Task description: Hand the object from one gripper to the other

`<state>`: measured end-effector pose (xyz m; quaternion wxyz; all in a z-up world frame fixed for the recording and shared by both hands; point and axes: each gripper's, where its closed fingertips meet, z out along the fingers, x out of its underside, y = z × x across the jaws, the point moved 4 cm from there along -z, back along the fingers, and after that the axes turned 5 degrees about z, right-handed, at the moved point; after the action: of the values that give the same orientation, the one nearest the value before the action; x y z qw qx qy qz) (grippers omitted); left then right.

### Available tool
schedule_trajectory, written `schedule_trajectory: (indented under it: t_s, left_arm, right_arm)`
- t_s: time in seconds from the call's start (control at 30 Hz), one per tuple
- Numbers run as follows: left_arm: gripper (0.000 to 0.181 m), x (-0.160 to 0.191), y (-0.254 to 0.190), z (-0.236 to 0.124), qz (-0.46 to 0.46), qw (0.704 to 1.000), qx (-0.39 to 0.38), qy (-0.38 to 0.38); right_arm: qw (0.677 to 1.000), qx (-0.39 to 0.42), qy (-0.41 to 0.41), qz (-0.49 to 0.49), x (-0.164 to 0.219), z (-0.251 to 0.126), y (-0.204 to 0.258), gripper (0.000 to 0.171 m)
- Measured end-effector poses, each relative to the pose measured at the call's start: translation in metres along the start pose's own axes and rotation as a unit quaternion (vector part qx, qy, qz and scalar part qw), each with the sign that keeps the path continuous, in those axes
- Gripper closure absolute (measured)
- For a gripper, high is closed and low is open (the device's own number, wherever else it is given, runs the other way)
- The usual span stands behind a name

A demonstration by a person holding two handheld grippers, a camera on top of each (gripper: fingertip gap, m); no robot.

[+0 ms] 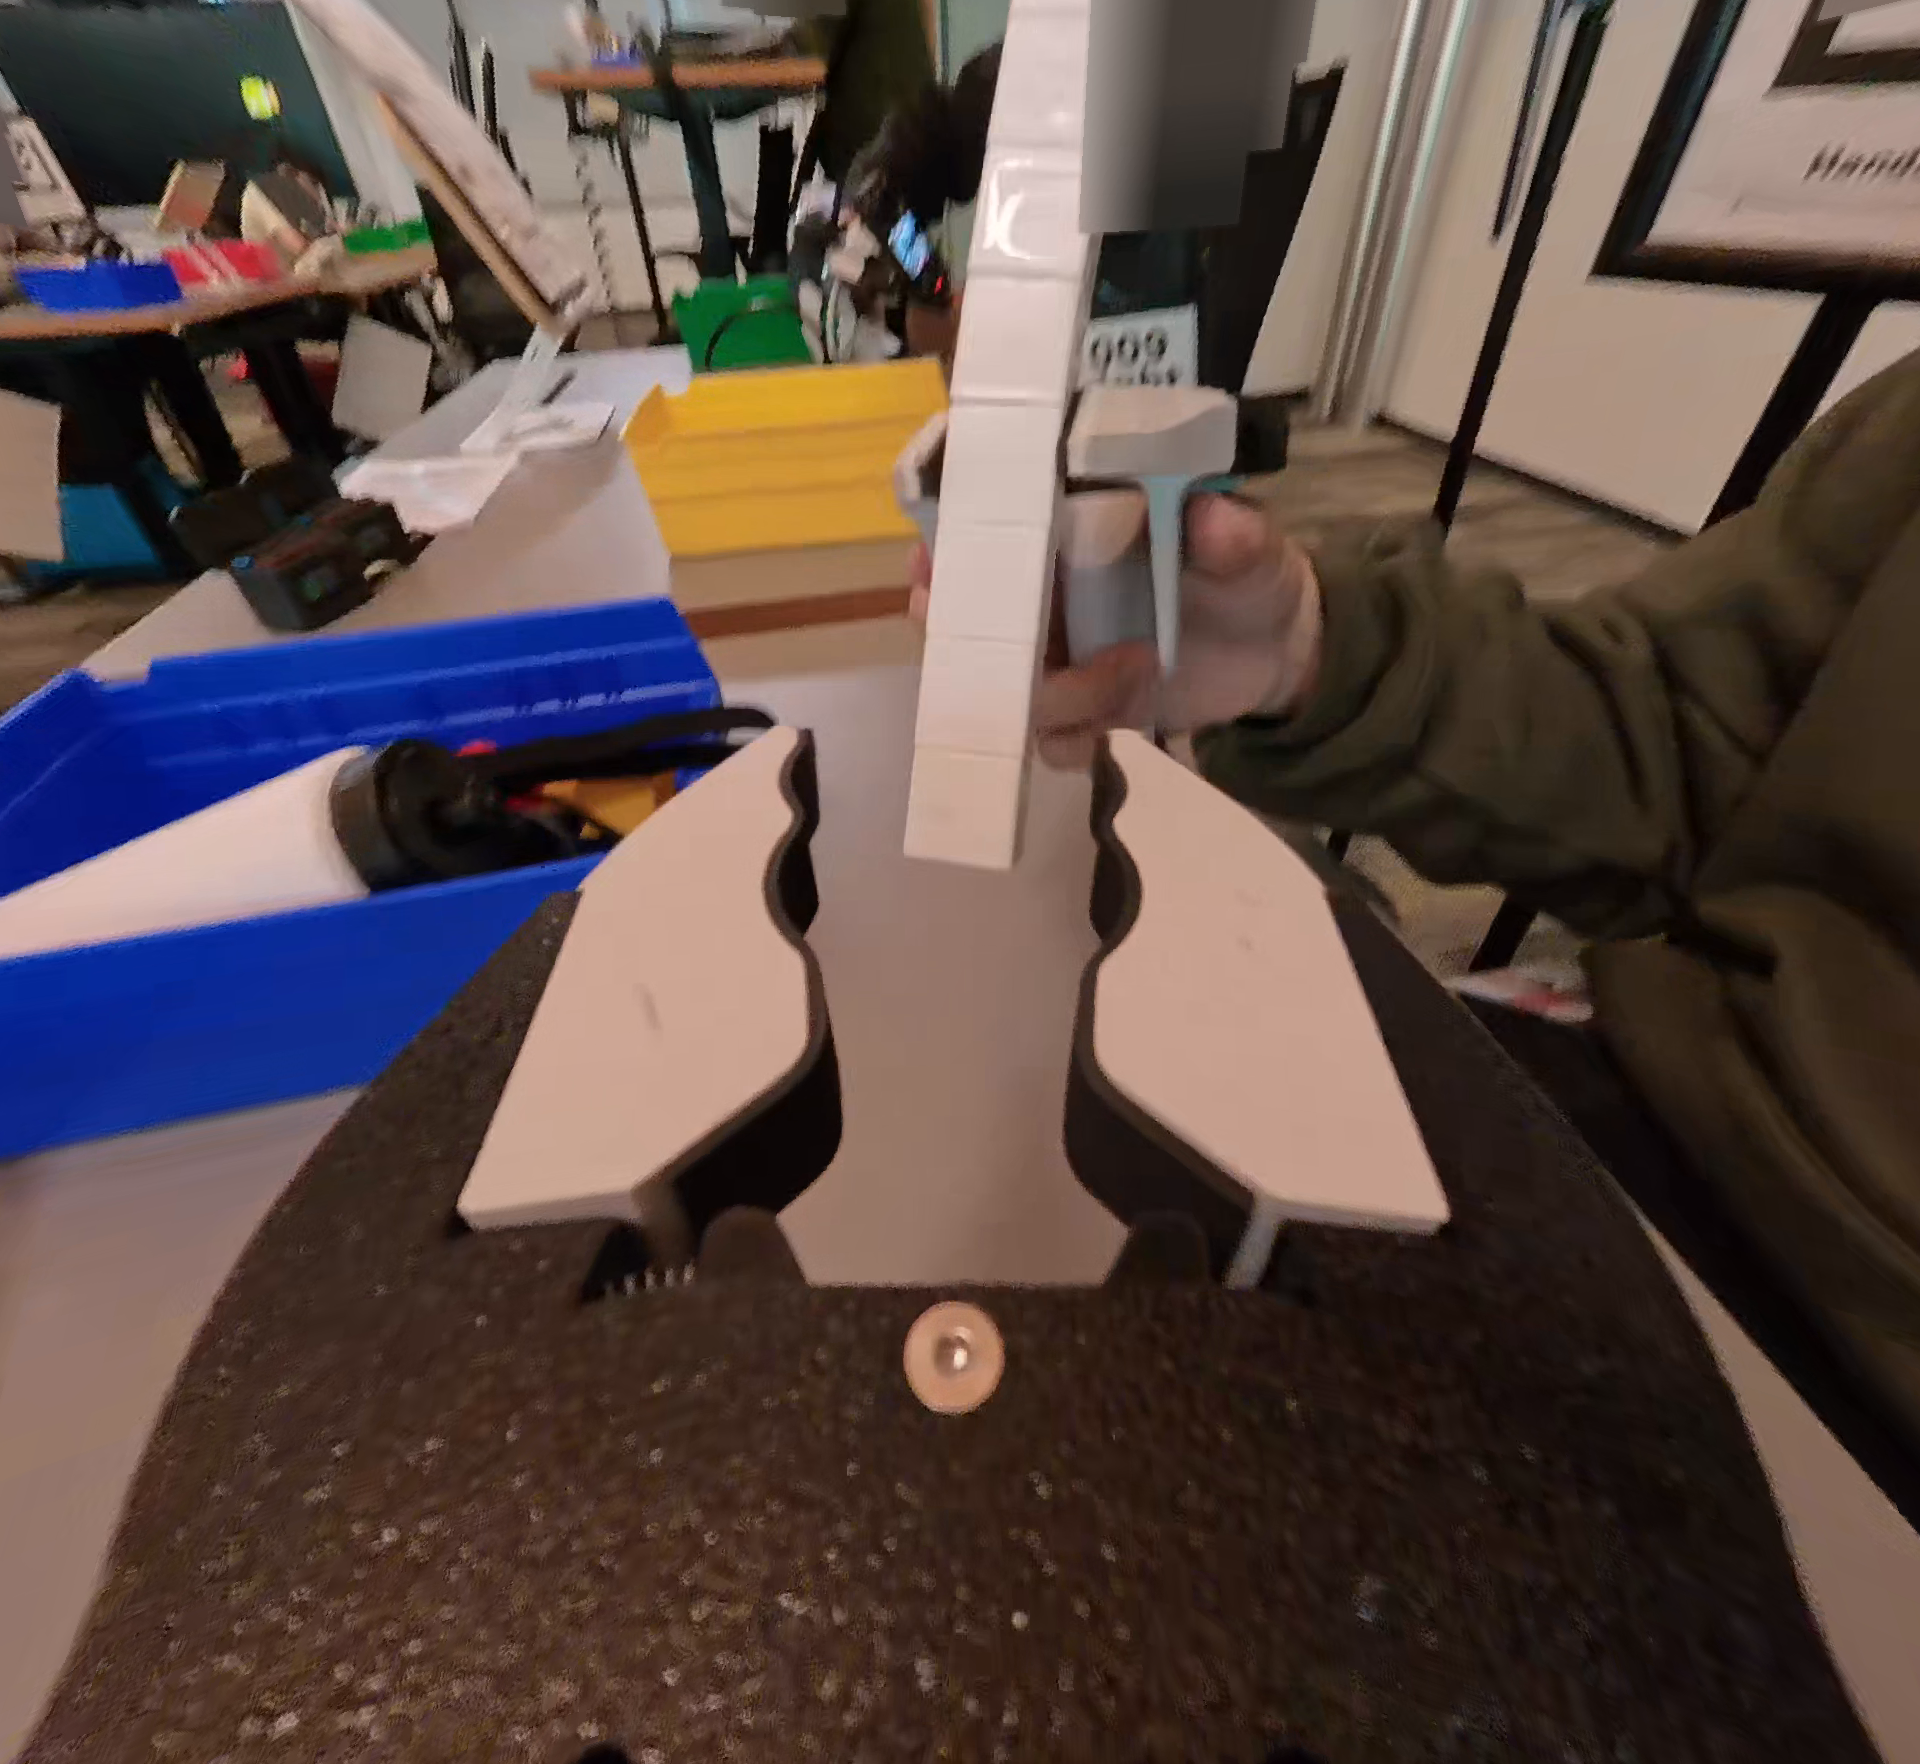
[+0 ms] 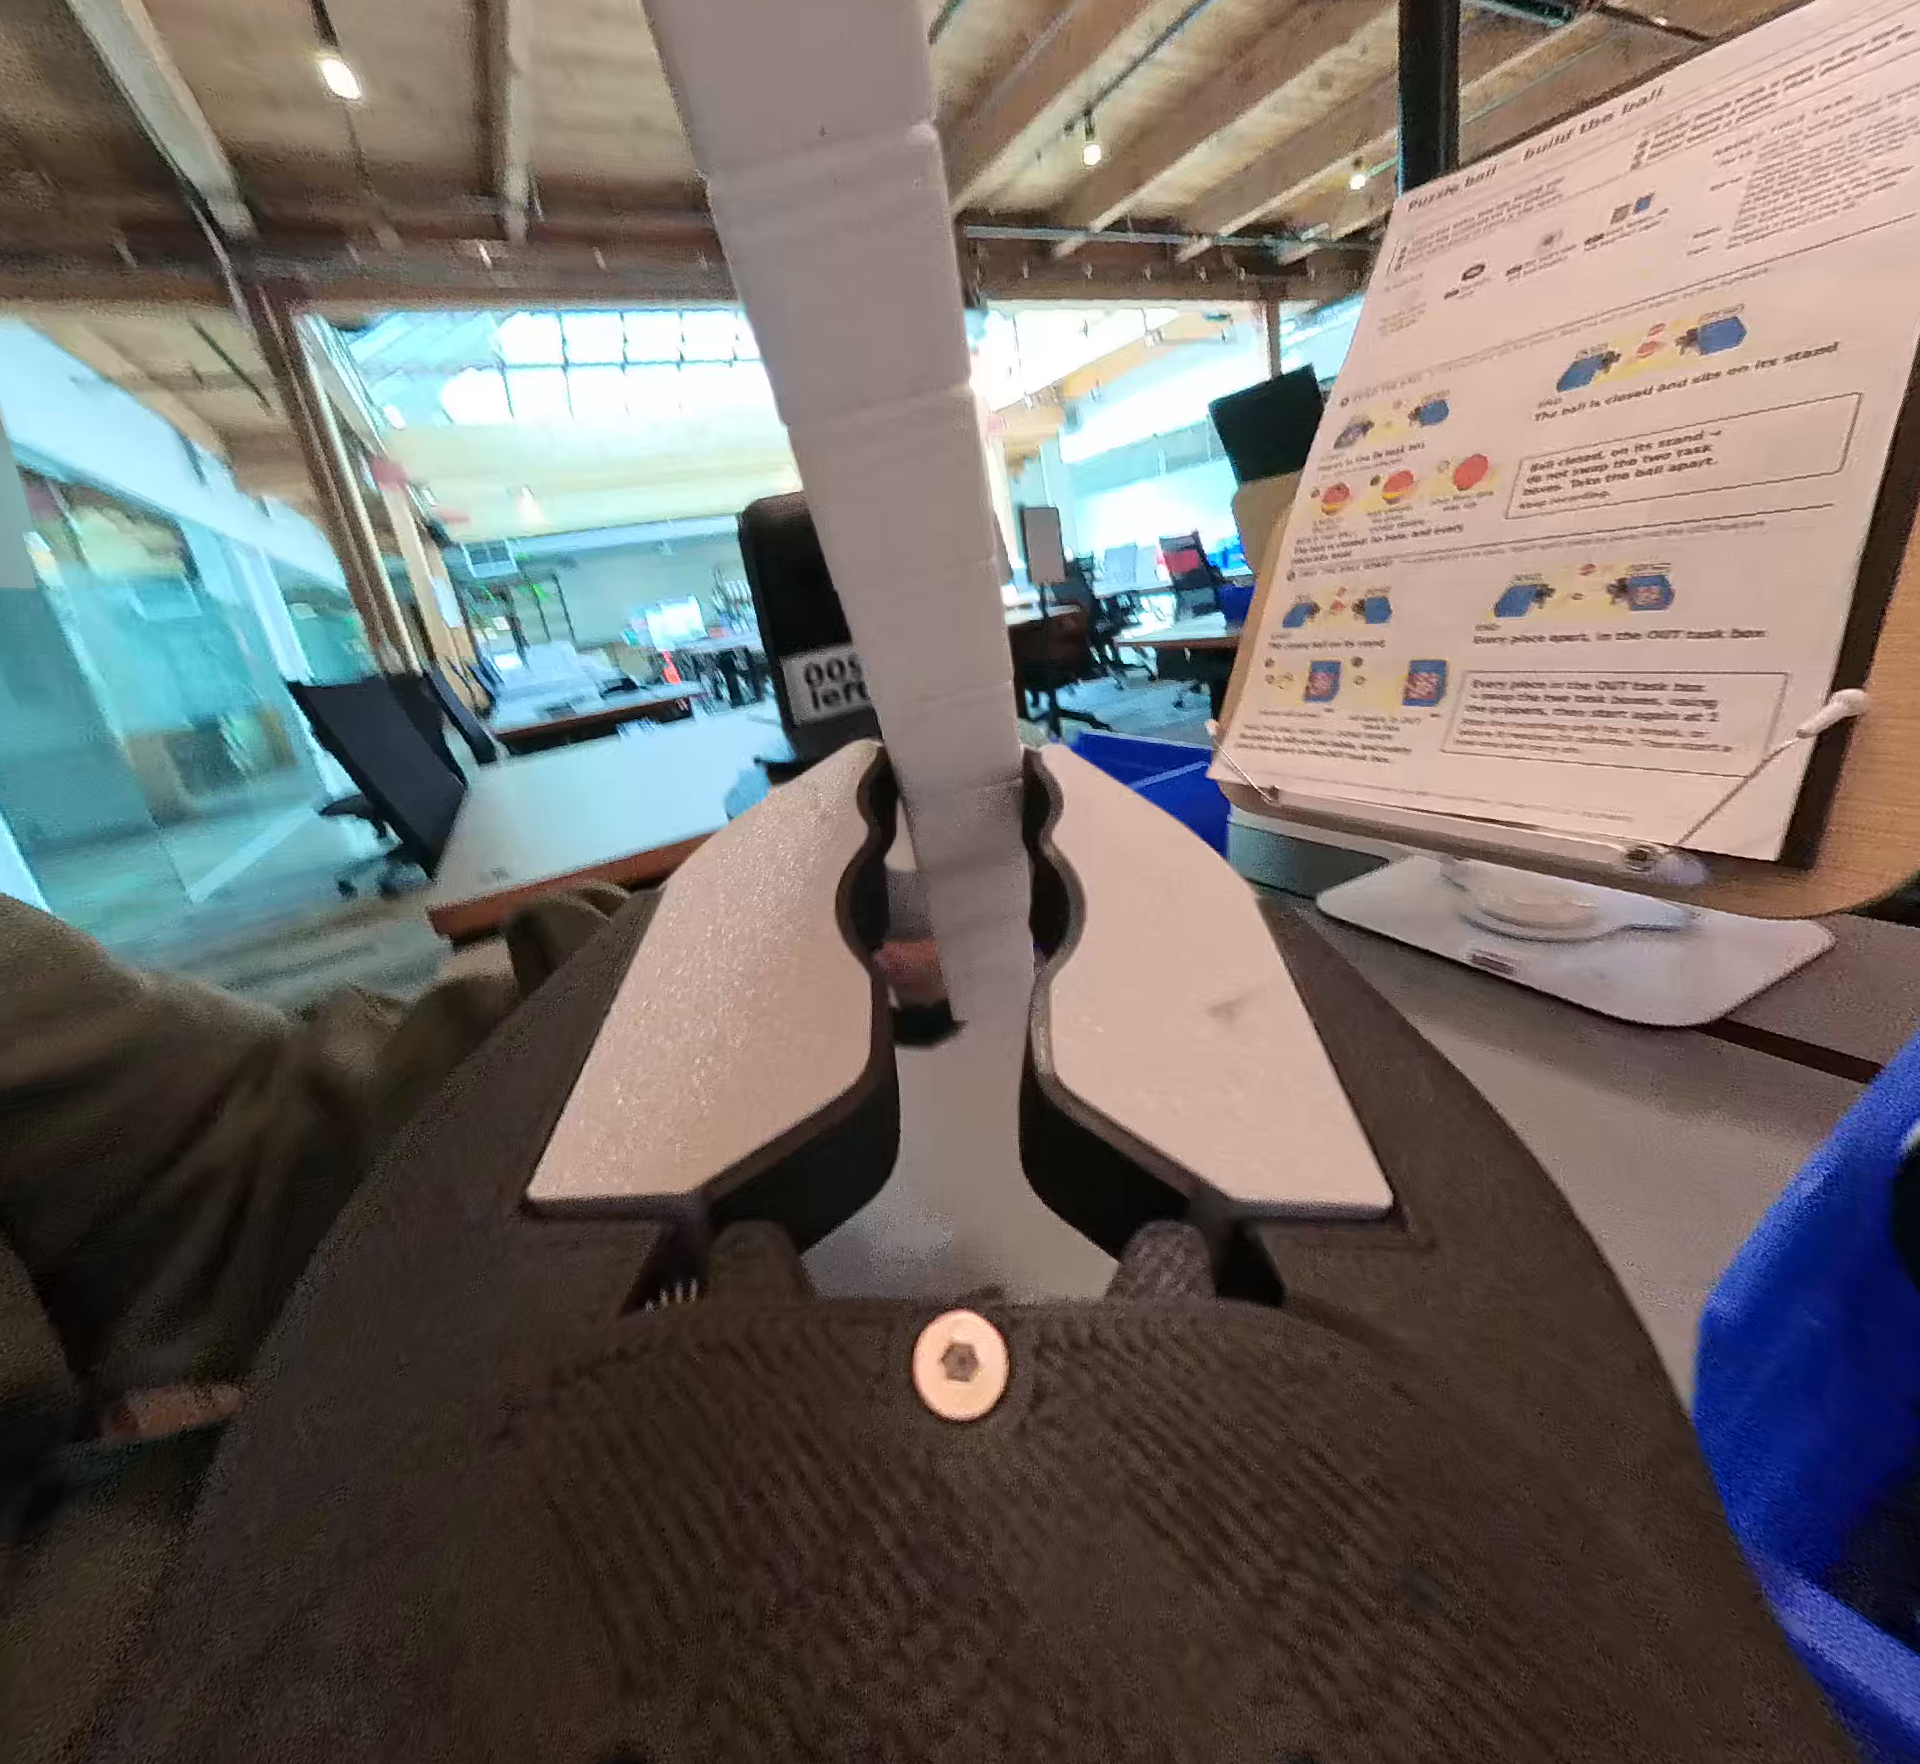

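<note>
The object is a long white segmented bar (image 1: 1013, 364) that stands nearly upright. My right gripper (image 2: 961, 779) is shut on the bar (image 2: 831, 312) near its lower part, and the bar rises out of the top of the right wrist view. In the left wrist view the right gripper (image 1: 1039, 478) clamps the bar, held by a hand (image 1: 1236, 613). My left gripper (image 1: 956, 758) is open. The bar's lower end hangs between its fingertips, touching neither finger.
A blue bin (image 1: 260, 987) with a white cone and black cords sits to the left on the grey table (image 1: 582, 530). A yellow bin (image 1: 790, 467) stands behind it. An instruction sheet on a stand (image 2: 1558, 519) and another blue bin (image 2: 1818, 1402) are on the right. An olive sleeve (image 1: 1558, 696) reaches in from the right. One gripper's finger ends stand about 5 centimeters off the other's.
</note>
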<state>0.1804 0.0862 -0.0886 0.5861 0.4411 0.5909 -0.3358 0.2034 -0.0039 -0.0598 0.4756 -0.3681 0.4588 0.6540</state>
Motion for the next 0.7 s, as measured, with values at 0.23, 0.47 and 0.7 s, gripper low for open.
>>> schedule_trajectory:
  t_s: [0.23, 0.47, 0.7]
  left_arm:
    - [0.139, -0.012, 0.000, 0.022, -0.019, 0.995, 0.033, -0.087]
    - [0.159, -0.025, 0.008, 0.028, -0.070, 0.978, 0.055, -0.191]
    - [0.159, -0.018, 0.020, 0.012, -0.074, 0.992, 0.005, -0.104]
  right_arm:
    - [0.993, -0.033, -0.083, 0.078, -0.010, -0.001, -0.002, 0.148]
    - [0.990, -0.013, -0.122, 0.073, -0.014, -0.006, -0.007, 0.149]
    - [0.995, 0.089, -0.032, -0.045, -0.008, -0.018, -0.026, 0.119]
